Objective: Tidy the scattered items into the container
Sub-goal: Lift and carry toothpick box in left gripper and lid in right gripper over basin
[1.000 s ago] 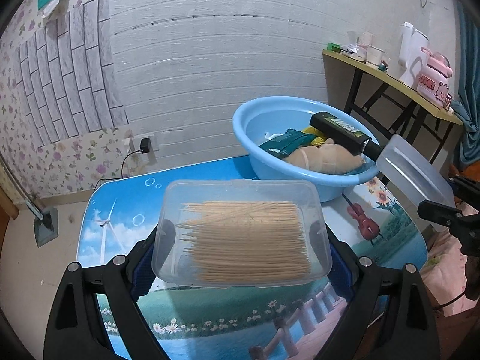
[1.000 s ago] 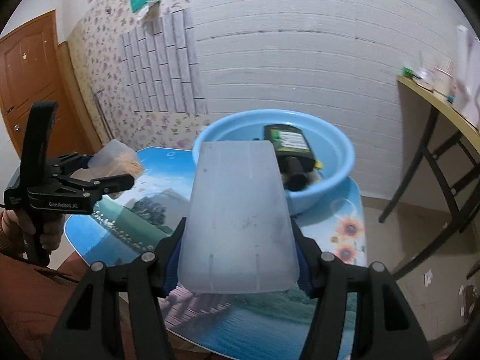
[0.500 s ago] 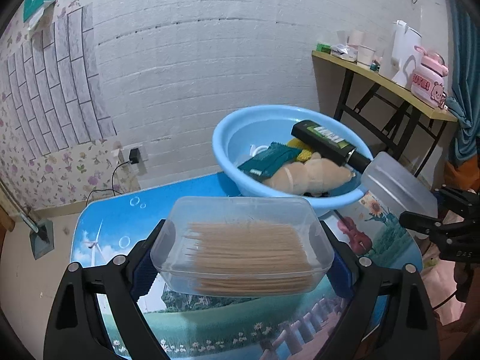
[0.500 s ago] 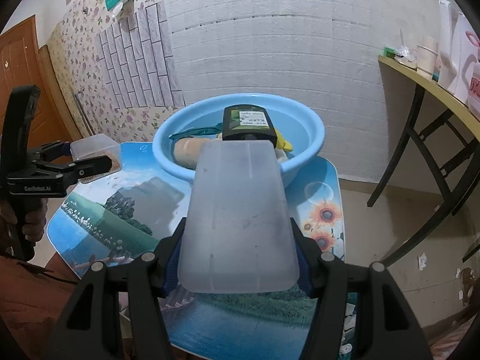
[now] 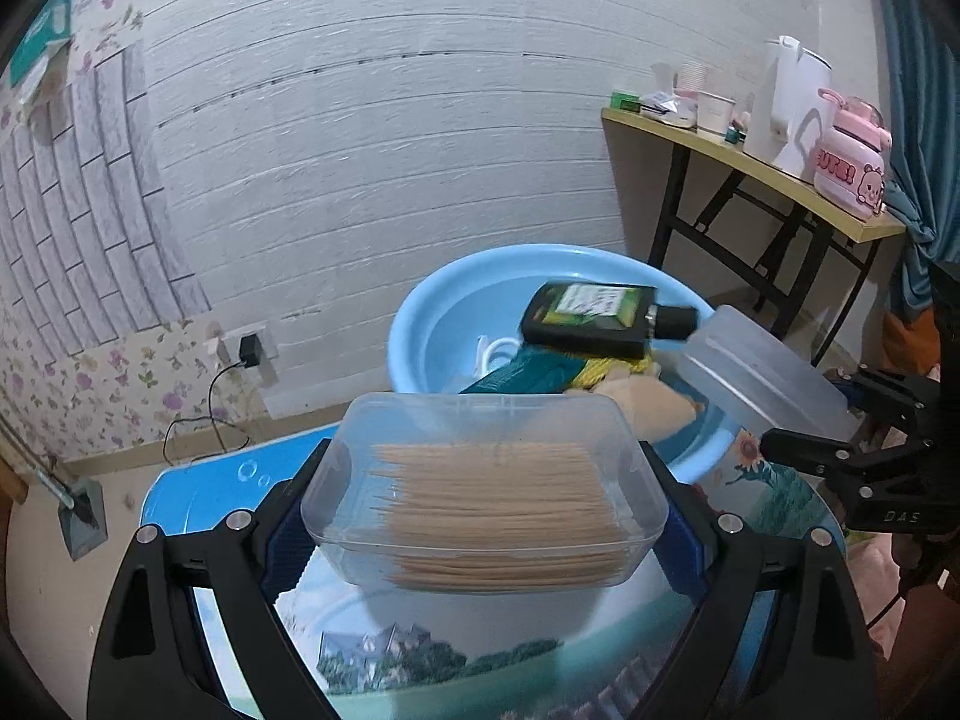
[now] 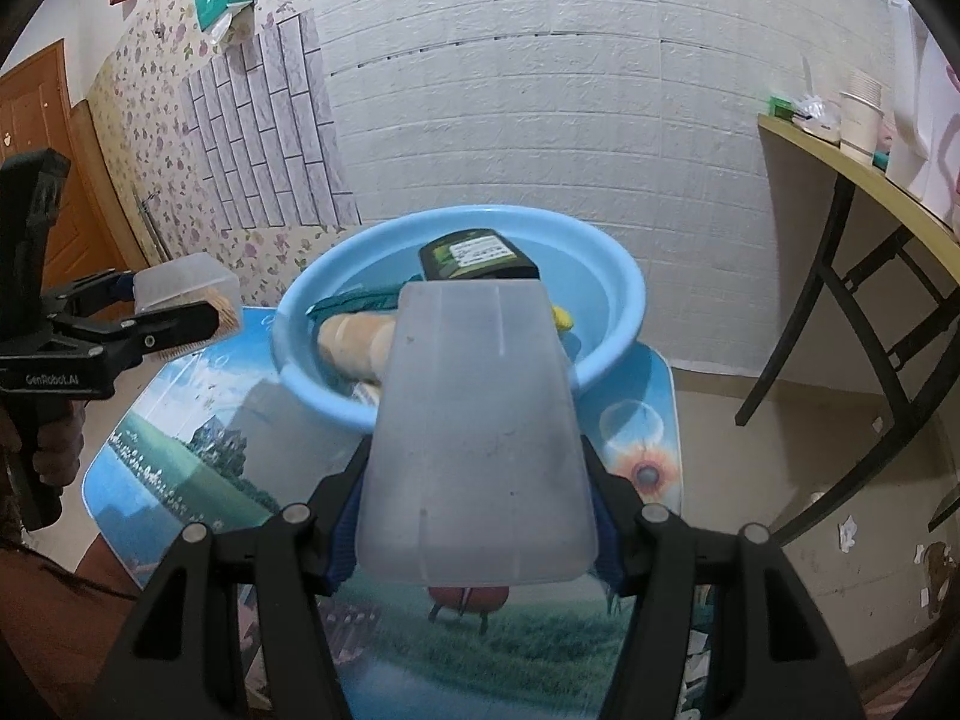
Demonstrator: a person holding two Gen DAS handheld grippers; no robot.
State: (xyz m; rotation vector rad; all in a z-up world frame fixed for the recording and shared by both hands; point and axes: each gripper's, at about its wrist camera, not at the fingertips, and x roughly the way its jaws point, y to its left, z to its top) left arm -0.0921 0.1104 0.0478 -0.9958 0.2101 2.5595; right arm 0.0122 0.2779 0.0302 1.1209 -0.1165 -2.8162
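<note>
Basin (image 6: 606, 276) ahead of my grippers is crowded: dark bottle (image 6: 477, 257), plush toy (image 6: 354, 339); open room only along its far wall

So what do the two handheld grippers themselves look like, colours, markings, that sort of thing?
Both are matte black plastic with angular, open-framed fingers, silver screw heads and blue pads on the inner faces. The left gripper has a black pistol-style handle and white "GenRobot.AI" lettering on its side in the right wrist view. The right gripper shows white lettering too, only partly legible in the left wrist view.

Support: low table covered with a printed landscape-and-sunflower cloth (image 6: 180, 456) | Borne on it: round light-blue plastic basin (image 6: 606, 276), set toward the far edge
</note>
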